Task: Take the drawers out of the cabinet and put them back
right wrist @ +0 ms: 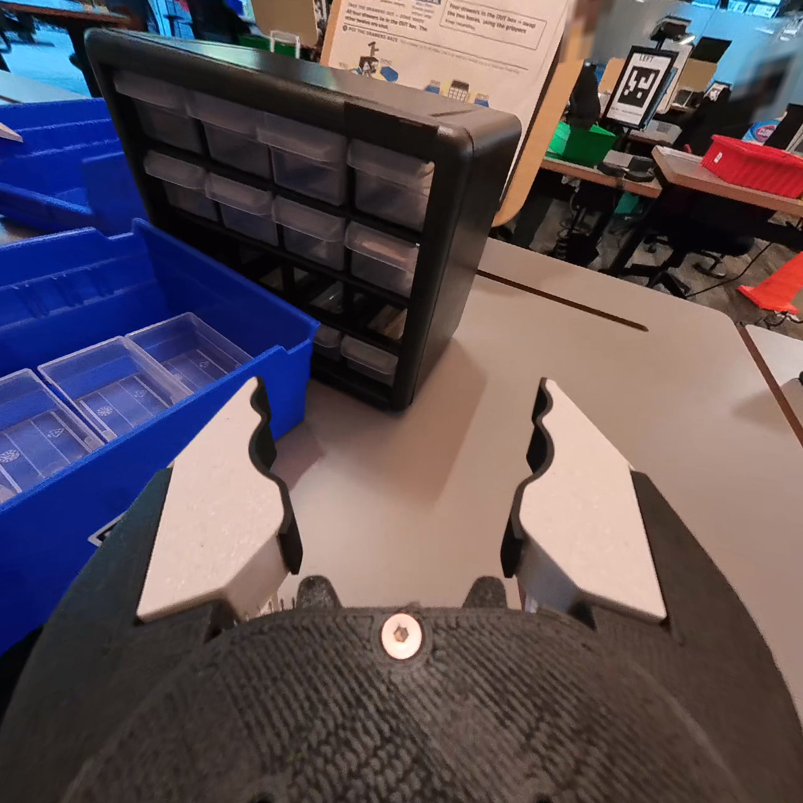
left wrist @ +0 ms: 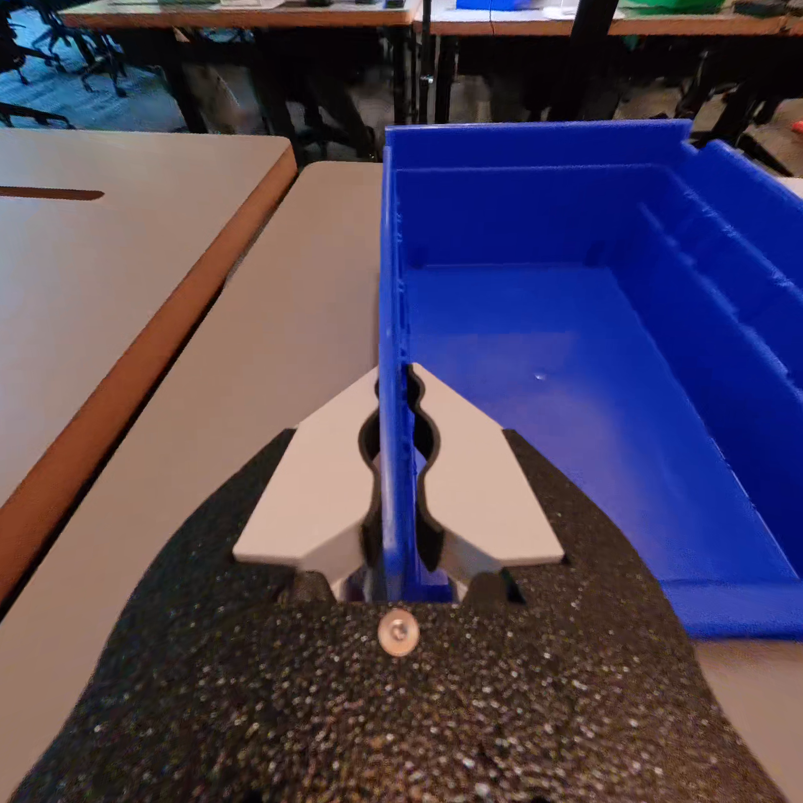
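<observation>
In the left wrist view my left gripper (left wrist: pixel 393 369) is shut on the left side wall (left wrist: pixel 393 304) of an empty blue bin (left wrist: pixel 565 347), one pad on each side of the wall. In the right wrist view my right gripper (right wrist: pixel 399 382) is open and empty above the table (right wrist: pixel 565 391), in front of the black cabinet (right wrist: pixel 460 208). The cabinet holds several clear drawers (right wrist: pixel 304 165), and several slots in a lower row (right wrist: pixel 339 300) are empty. Several clear drawers (right wrist: pixel 113 382) lie in a blue bin (right wrist: pixel 226 278) left of the cabinet.
A second blue bin (right wrist: pixel 52 143) stands farther left. A paper-covered board (right wrist: pixel 434 43) stands behind the cabinet. A neighbouring table (left wrist: pixel 108 260) lies to the left of my left gripper. Desks, a red tray (right wrist: pixel 756 165) and chairs stand beyond.
</observation>
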The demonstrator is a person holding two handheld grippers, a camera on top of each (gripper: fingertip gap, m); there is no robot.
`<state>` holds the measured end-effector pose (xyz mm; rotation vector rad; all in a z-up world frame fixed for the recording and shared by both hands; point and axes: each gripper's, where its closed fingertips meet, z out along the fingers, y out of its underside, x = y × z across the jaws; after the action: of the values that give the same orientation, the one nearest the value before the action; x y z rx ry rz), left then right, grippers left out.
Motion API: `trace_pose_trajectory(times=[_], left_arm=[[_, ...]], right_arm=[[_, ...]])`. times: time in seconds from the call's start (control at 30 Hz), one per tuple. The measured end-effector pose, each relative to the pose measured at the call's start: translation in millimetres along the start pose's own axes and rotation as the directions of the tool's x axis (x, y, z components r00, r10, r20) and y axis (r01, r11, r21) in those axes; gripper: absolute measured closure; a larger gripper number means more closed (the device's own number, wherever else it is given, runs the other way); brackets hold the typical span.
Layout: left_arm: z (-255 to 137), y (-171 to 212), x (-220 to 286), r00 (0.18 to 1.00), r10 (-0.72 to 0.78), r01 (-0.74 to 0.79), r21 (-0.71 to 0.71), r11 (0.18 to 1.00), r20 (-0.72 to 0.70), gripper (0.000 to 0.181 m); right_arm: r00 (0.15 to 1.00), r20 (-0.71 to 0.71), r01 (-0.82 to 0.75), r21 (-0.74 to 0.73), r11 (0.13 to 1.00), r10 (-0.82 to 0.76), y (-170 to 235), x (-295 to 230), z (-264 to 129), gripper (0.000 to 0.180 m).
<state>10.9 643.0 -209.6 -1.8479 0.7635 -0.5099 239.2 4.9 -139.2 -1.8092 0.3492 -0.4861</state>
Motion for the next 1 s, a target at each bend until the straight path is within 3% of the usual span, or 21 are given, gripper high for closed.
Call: trace_pose_trajectory(times=[0.1, 0.17, 0.43, 0.57, 0.7, 0.83, 1.0], left_arm=[[-8, -5, 7, 0.998, -0.048, 0.048, 0.027, 0.999, 0.026, 0.18], [-24, -15, 10, 0.982, -0.188, 0.186, 0.084, 0.979, 0.014, 0.18], [-145, -97, 23, 0.949, -0.316, 0.297, 0.39, 0.872, -0.015, 0.181], [-221, -145, 59, 0.967, -0.256, 0.214, 0.535, 0.817, 0.005, 0.181], [-278, -168, 132, 0.983, -0.172, 0.17, 0.611, 0.773, -0.057, 0.181], [-314, -171, 211, 0.981, -0.088, 0.178, 0.636, 0.751, -0.17, 0.181], [-343, -164, 280, 0.973, 0.014, 0.147, 0.665, 0.733, -0.231, 0.181]], right_arm=[[1.0, 0.0, -0.016, -0.003, 1.0, 0.016, 1, 0, -1, 0.061], [1.0, -0.003, -0.029, 0.021, 0.999, 0.029, -6, -2, -2, 0.061], [1.0, 0.008, -0.023, 0.174, 0.984, 0.022, -56, -33, -5, 0.061], [0.998, 0.036, -0.069, 0.337, 0.939, 0.061, -111, -61, -8, 0.058], [0.994, 0.052, -0.11, 0.504, 0.856, 0.097, -165, -93, -11, 0.048], [0.982, 0.13, -0.186, 0.548, 0.816, 0.136, -186, -127, -12, 0.04], [0.978, 0.138, -0.208, 0.611, 0.764, 0.155, -191, -135, -24, 0.043]])
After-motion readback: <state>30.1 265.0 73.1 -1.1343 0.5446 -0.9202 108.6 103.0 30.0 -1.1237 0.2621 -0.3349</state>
